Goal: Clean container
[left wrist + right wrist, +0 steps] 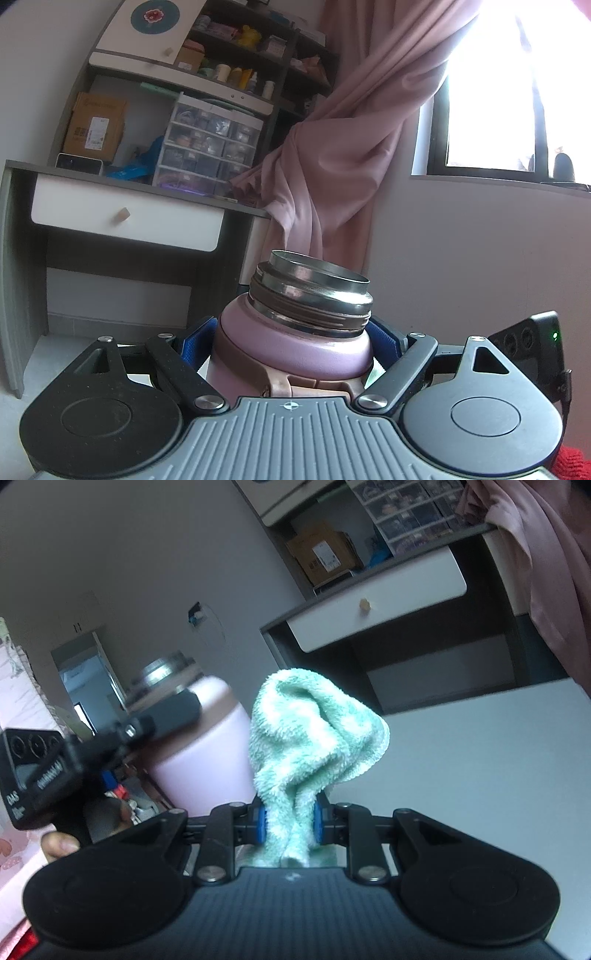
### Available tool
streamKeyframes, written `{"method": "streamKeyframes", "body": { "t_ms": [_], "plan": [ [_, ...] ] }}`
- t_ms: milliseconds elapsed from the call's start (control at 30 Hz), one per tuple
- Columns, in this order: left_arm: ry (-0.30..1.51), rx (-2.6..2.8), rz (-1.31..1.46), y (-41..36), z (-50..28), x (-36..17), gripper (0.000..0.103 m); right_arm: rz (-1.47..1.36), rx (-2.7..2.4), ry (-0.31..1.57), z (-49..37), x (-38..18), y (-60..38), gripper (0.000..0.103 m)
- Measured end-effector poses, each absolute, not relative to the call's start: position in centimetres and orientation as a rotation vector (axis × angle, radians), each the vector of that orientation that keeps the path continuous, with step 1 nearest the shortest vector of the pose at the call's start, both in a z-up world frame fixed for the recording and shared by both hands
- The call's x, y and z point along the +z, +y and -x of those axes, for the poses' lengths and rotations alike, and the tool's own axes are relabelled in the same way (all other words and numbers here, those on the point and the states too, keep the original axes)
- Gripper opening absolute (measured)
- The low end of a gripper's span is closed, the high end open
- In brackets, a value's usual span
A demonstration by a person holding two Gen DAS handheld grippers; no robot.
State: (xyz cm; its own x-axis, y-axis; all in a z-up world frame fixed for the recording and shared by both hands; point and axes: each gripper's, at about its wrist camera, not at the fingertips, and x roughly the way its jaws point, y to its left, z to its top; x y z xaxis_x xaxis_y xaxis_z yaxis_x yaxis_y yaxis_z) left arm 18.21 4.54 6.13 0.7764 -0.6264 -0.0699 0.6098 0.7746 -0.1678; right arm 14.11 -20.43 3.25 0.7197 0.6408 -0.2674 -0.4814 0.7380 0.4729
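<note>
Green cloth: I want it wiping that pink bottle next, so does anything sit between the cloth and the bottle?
Nothing visible does. The green cloth, pinched in the right gripper, stands just right of the pink bottle. The left gripper clamps the bottle, and one finger crosses its upper left side only.

Flask body pastel pink, neck and mouth bare silver steel. Cloth mint green, fluffy, with paler white patches. Gripper pads blue, gripper bodies black with a grey ribbed plate. Curtain dusty pink. Desk grey with white drawer, beige knob. Cardboard box brown.
</note>
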Motion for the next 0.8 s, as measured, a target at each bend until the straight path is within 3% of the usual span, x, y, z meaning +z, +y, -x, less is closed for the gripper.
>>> {"method": "streamKeyframes", "body": {
  "t_ms": [800],
  "plan": [
    [0.126, -0.673, 0.138, 4.3, -18.1, 6.2, 0.087, -0.325, 0.597, 0.572, -14.5, 0.3, -19.0, 0.022]
  ]
}}
